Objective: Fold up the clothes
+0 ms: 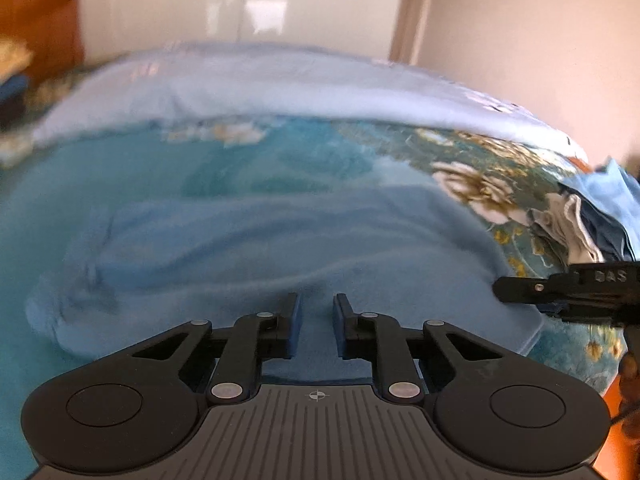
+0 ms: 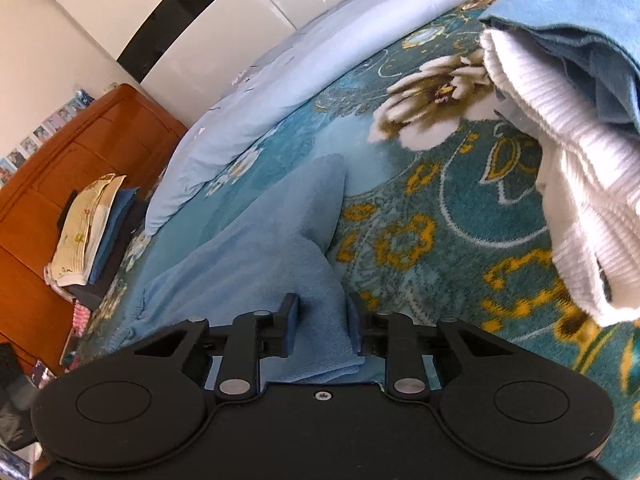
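Note:
A light blue fleece garment (image 1: pixel 280 248) lies spread and rumpled on a teal floral bedspread (image 1: pixel 472 148). My left gripper (image 1: pixel 316 320) is open, its jaws a little apart just above the garment's near edge, holding nothing. My right gripper (image 2: pixel 322 320) is open with a raised fold of the same blue garment (image 2: pixel 304 248) between its fingers; the pads are not pressed on it. The right gripper also shows at the right edge of the left wrist view (image 1: pixel 520 290), at the garment's right edge.
A pile of clothes, white ribbed (image 2: pixel 560 168) and dark blue (image 2: pixel 580 60), sits on the bedspread (image 2: pixel 420 220) to the right. A pale blue quilt (image 2: pixel 280 80) lies along the far side. An orange wooden cabinet (image 2: pixel 80 152) holds folded items (image 2: pixel 92 228).

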`<state>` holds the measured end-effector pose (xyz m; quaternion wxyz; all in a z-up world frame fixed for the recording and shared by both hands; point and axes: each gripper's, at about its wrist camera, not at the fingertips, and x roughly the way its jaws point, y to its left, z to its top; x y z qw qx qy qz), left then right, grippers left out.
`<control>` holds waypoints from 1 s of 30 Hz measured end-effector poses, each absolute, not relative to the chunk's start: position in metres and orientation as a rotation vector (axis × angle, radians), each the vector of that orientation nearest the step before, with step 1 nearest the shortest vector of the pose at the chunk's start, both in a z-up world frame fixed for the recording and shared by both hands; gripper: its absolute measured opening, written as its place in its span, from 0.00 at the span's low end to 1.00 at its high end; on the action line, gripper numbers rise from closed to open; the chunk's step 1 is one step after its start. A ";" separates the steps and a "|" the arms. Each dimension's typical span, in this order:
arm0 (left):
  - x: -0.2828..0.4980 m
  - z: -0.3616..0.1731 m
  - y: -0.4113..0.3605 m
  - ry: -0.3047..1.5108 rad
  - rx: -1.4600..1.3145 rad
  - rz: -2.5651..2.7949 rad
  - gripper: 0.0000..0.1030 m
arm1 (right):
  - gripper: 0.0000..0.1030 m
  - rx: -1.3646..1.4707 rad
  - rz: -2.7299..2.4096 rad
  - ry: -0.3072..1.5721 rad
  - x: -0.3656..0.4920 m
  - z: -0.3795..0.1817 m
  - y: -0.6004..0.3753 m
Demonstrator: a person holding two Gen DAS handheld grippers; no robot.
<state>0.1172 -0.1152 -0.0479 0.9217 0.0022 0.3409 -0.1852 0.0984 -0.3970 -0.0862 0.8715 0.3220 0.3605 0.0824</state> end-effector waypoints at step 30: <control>0.112 -0.043 0.017 0.697 -0.348 -0.218 0.28 | 0.07 0.507 0.551 0.649 0.135 0.026 -0.230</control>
